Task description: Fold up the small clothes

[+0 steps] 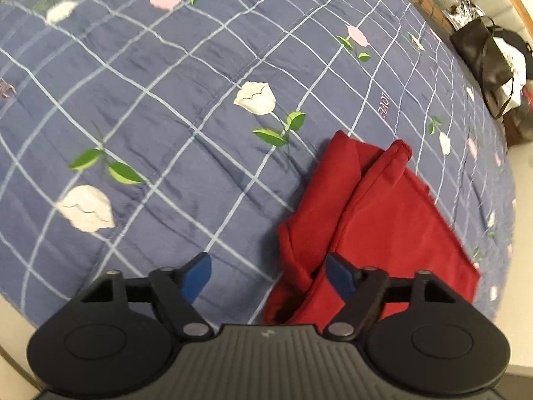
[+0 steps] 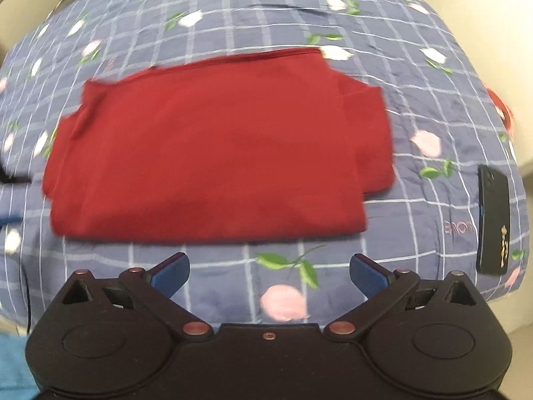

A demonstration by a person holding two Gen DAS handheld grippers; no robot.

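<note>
A dark red garment (image 2: 213,156) lies folded into a flat rectangle on the blue checked bedspread (image 2: 233,13), with a sleeve layer sticking out on its right side. My right gripper (image 2: 269,275) is open just short of its near edge, holding nothing. In the left wrist view the same red garment (image 1: 393,220) shows at lower right with a folded sleeve on top. My left gripper (image 1: 271,276) is open at its near corner; the right blue fingertip (image 1: 339,275) sits over the cloth, and nothing is clamped.
A black phone (image 2: 493,220) lies on the bedspread to the right of the garment. A black bag (image 1: 479,53) and other clutter stand beyond the bed's far right edge. Bare bedspread (image 1: 166,116) spreads out to the left.
</note>
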